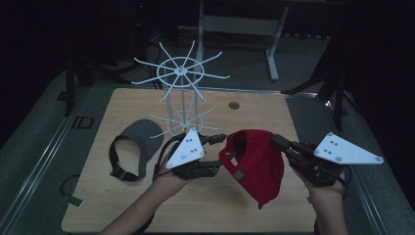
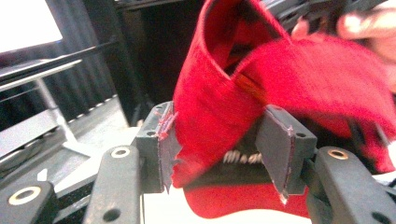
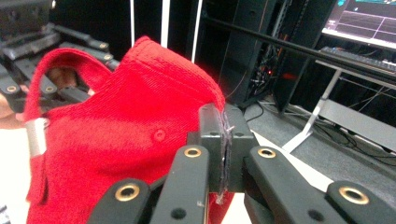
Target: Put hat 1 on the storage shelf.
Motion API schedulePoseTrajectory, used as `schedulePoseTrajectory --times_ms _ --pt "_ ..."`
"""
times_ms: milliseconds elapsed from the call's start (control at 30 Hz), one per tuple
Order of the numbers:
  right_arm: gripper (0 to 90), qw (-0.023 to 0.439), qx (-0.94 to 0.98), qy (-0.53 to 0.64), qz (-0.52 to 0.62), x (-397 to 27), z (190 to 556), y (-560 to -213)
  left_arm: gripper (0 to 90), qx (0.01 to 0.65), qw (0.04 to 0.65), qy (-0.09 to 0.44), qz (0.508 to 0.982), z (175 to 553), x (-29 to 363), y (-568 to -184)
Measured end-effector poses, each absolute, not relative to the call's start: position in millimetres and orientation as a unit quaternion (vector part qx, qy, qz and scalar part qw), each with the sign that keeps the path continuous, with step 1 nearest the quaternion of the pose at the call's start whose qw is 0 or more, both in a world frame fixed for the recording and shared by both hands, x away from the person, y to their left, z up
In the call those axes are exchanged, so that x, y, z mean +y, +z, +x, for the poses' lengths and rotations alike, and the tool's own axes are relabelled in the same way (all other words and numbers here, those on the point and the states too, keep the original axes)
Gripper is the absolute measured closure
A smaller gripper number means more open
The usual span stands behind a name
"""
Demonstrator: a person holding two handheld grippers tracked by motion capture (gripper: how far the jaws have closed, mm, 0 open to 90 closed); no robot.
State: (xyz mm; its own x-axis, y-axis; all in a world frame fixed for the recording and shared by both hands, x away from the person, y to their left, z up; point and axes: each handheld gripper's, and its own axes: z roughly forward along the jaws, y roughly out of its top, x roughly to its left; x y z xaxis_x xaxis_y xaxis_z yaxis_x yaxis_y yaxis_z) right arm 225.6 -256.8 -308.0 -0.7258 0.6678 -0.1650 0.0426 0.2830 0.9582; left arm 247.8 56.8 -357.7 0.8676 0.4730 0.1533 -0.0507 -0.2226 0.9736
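The red corduroy cap (image 1: 257, 164) is held aloft — clamped in the right gripper (image 3: 223, 154), the left gripper (image 2: 217, 140) parted around its band — for hanging on the white wire rack (image 1: 180, 93) next.

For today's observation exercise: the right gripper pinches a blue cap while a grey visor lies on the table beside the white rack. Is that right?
Not quite: the cap is red, as the high view shows. The right gripper does pinch it, and the grey visor lies beside the white rack.

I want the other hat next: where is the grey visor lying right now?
In the high view the grey visor lies flat on the wooden table's left part, left of the white wire rack and the left tongs.
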Motion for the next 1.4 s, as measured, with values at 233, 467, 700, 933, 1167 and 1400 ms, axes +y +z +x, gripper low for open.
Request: schedulePoseTrajectory --times_ms 233,467,700,933,1167,1400 --pt "88.9 0.292 0.737 0.558 0.247 -264 226 -298 48.9 0.170 0.601 0.217 0.750 247 73 -367" --pt "88.9 0.310 0.719 0.567 0.256 -270 231 -283 48.9 0.181 0.596 0.215 0.752 239 80 -384" --pt "88.9 0.317 0.700 0.584 0.263 -271 243 -262 48.8 0.197 0.592 0.200 0.755 232 89 -408" --pt "88.8 0.325 0.690 0.592 0.261 -261 258 -243 48.8 0.219 0.589 0.183 0.756 230 100 -430" --pt "88.8 0.328 0.682 0.597 0.265 -249 281 -223 48.8 0.230 0.585 0.178 0.757 230 103 -439" --pt "88.8 0.316 0.693 0.587 0.276 -237 303 -225 48.8 0.236 0.584 0.175 0.757 230 104 -445"
